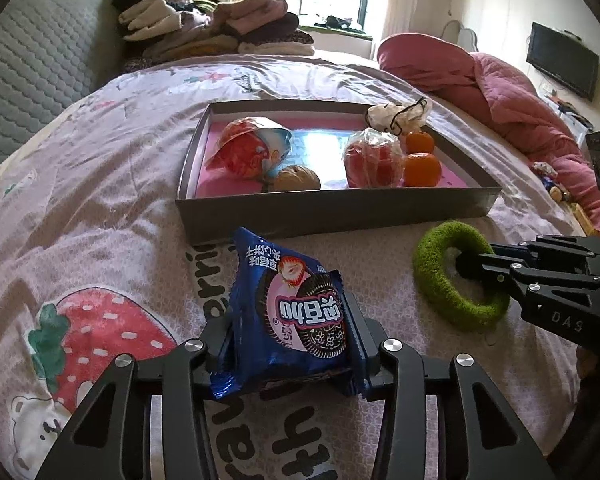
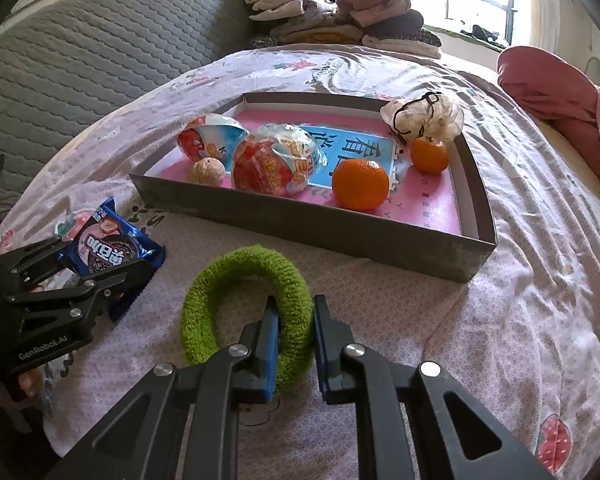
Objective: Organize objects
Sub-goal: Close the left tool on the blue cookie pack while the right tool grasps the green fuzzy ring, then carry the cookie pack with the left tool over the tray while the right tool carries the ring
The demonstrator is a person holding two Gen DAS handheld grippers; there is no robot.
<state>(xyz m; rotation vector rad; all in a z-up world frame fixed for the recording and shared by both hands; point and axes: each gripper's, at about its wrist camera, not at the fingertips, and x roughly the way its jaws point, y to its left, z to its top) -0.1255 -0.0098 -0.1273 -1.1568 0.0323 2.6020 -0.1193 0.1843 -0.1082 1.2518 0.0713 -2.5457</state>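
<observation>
1. Spread beneath both grippers: a pink bedsheet (image 1: 112,184) printed with strawberries and dark lettering.
2. Ahead of both pairs of jaws, resting on the sheet: a shallow grey cardboard tray (image 2: 340,236) with a pink-lined floor, its near wall just beyond the fingertips of either tool.
3. Inside the tray, from the right wrist view: two red-and-white wrapped snack bags (image 2: 276,164) toward the left, a small pale round ball (image 2: 209,171) touching the front of them, a larger orange (image 2: 361,184) ahead and slightly right of the right jaws, a smaller orange (image 2: 429,155) behind it, and a crumpled pale bag with a black cord (image 2: 424,116) in the far right corner.
4. Clamped between the left gripper (image 1: 288,354) jaws: a blue strawberry sandwich-cookie packet (image 1: 288,312), standing upright, lower half pinched from both sides, upper end poking past the fingertips toward the tray.
5. Gripped by the right gripper (image 2: 294,344): a fuzzy green ring (image 2: 248,308), lying flat on the sheet short of the tray; left finger inside the hole, right finger outside, jaws closed across the near right part of the band.
6. Seen from the left wrist: ring to the right of the cookie packet, apart from it, both on the near side of the tray wall.
</observation>
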